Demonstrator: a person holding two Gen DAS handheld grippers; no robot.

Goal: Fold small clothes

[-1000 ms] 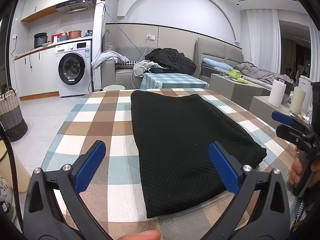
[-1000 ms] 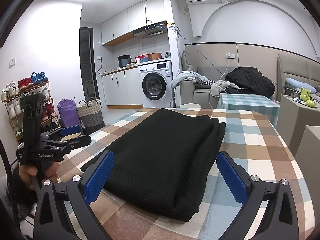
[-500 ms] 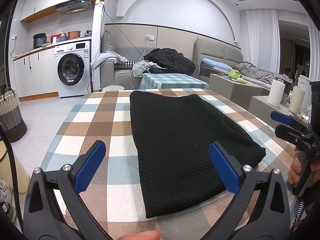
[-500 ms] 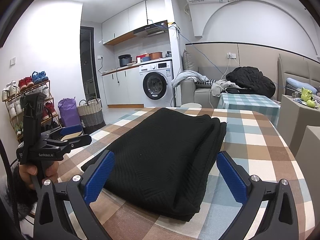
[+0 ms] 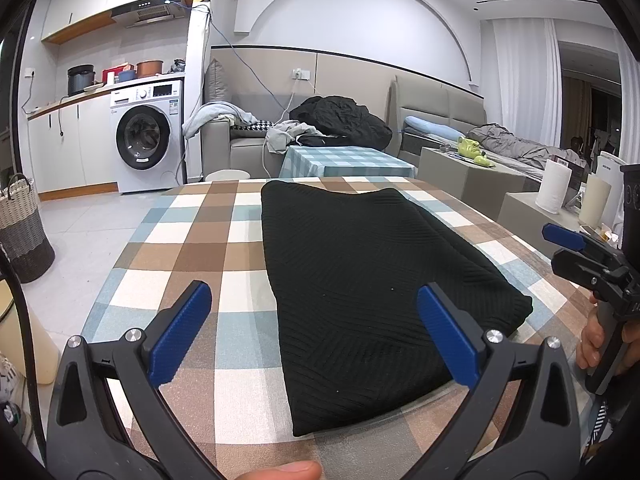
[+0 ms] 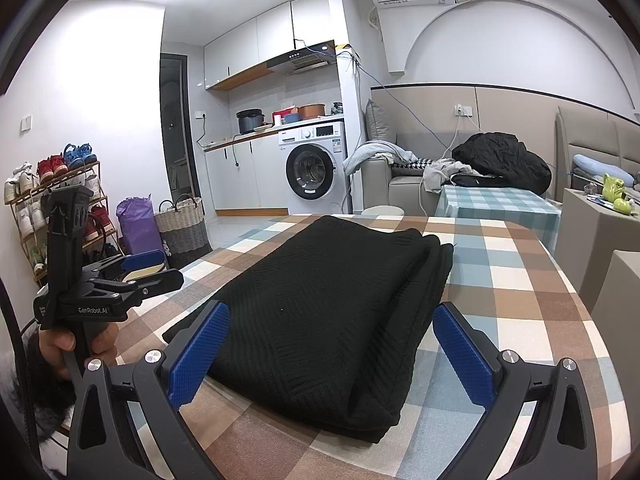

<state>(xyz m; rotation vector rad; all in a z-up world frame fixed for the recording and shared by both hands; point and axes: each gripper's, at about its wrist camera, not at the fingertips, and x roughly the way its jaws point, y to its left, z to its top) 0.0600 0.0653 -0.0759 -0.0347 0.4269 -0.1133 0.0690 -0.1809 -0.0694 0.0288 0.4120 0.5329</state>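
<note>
Black knitwear lies folded into a long rectangle down the middle of the frame, flat on the checked table, and both tools hang back from it with nothing in them. Left hand-held gripper sits at the bottom of its view, jaws spread wide, blue pads either side of the near end of the garment without touching it. Right hand-held gripper shows the same in its own view: jaws wide apart, low in the frame, the thick folded edge running up toward centre right. Judging by that shape, the next fold looks like near end over far end, so each jaw should pinch a near corner through all layers, lift together and lay it evenly, or the stack may slide apart. Room looks decent: bare cloth on the left of the left view, open checks on the right side of the right view, though the near table edge sits close below the garment.
</note>
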